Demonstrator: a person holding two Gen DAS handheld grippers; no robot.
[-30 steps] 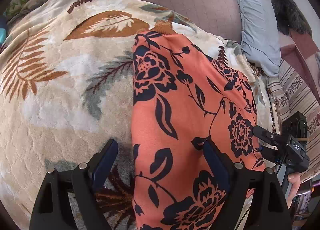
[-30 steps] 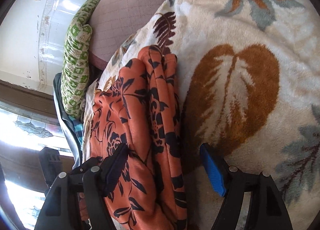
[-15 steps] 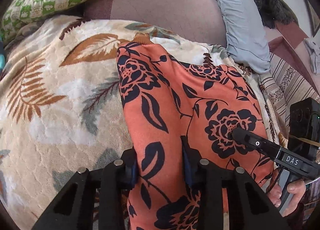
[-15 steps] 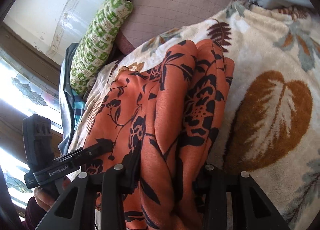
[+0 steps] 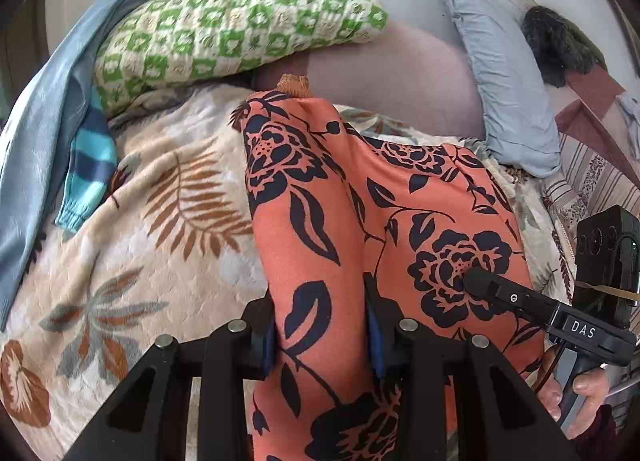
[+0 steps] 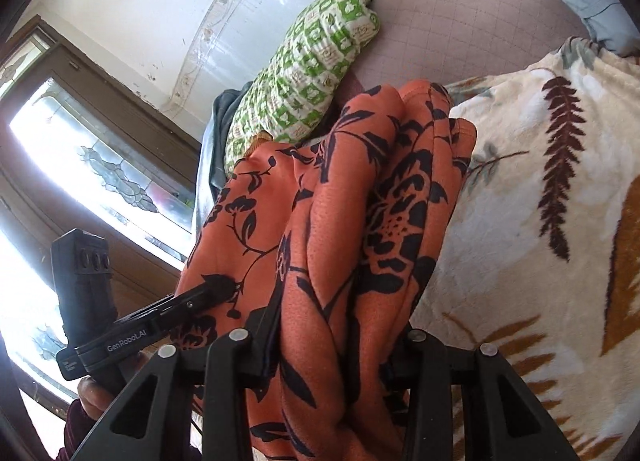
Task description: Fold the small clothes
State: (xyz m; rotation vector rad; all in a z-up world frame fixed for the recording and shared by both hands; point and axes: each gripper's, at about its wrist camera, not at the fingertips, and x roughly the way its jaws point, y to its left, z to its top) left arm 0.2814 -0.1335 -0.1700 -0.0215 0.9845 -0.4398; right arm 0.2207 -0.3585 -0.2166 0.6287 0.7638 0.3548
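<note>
An orange garment with dark floral print (image 5: 320,229) is lifted off a cream leaf-patterned blanket (image 5: 152,229). My left gripper (image 5: 320,337) is shut on a bunched fold of its near edge. My right gripper (image 6: 332,345) is shut on another thick fold of the same garment (image 6: 352,221). The cloth hangs stretched between the two grippers. The right gripper also shows in the left wrist view (image 5: 532,309), and the left gripper shows in the right wrist view (image 6: 152,321). The garment's far end rests near the pillows.
A green checked pillow (image 5: 240,29) and a pale blue pillow (image 5: 508,93) lie at the back. A blue garment with a striped cuff (image 5: 60,141) lies at the left. A window (image 6: 60,189) is at the left of the right wrist view.
Both grippers closed on the garment's near edge and lifted it. The cloth has risen off the blanket and both views have tilted up toward the pillows and wall.
</note>
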